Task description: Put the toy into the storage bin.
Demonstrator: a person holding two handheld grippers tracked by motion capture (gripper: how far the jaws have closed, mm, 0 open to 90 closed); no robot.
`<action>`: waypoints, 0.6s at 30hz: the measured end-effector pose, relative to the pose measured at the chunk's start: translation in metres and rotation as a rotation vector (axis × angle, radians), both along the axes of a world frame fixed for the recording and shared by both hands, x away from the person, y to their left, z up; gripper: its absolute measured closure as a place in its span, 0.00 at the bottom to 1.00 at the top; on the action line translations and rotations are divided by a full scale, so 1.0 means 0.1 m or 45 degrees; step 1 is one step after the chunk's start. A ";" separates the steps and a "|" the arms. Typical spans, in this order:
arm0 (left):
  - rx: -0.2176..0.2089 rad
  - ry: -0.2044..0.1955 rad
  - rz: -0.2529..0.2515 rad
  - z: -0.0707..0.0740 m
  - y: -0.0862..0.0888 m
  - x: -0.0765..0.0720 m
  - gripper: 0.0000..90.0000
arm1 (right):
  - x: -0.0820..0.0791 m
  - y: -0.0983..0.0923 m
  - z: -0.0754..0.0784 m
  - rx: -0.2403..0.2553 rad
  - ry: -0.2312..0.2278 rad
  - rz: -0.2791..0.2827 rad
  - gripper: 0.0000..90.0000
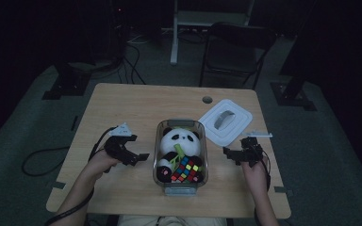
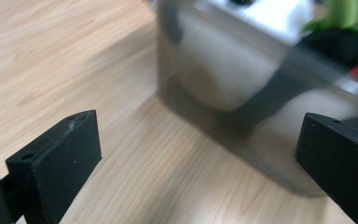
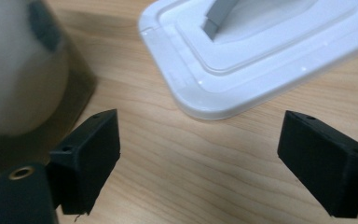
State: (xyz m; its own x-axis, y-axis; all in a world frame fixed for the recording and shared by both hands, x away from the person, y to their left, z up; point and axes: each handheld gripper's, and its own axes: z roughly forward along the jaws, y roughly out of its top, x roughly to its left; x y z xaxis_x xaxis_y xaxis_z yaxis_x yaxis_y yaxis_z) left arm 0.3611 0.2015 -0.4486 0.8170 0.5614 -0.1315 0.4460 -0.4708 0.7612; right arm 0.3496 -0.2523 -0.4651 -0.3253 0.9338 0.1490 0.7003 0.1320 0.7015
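Clear container is being flanked lengthwise, long axis running away from the person; left gripper and right gripper fingers released, nothing grasped; white lid lying nearer the right.

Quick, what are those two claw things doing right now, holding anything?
Left gripper: open, holding nothing, beside the clear box.
Right gripper: open, holding nothing.

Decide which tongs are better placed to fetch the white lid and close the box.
Right. The right tongs hang open just below the white lid; the left tongs sit across the clear box from it.
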 end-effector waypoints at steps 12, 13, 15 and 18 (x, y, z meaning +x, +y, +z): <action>0.041 0.008 0.101 -0.30 0.01 0.05 0.00 | 0.20 0.03 0.03 0.022 -0.017 -0.062 0.12; 0.048 0.003 0.105 -0.32 0.01 0.05 0.00 | 0.23 0.05 0.03 0.018 -0.016 -0.069 0.12; 0.076 -0.012 0.118 -0.36 -0.01 0.06 0.00 | 0.30 0.07 0.03 0.005 -0.021 -0.089 0.12; 0.079 -0.020 0.111 -0.40 -0.05 0.05 0.00 | 0.41 0.11 0.02 -0.005 -0.023 -0.106 0.12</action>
State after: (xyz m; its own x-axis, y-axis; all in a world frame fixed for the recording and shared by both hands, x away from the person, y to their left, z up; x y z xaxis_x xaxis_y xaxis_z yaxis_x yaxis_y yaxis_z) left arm 0.3664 0.1964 -0.4887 0.7666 0.6369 -0.0820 0.4755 -0.4771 0.7391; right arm 0.3904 -0.2412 -0.4635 -0.2489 0.9583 0.1404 0.6961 0.0762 0.7139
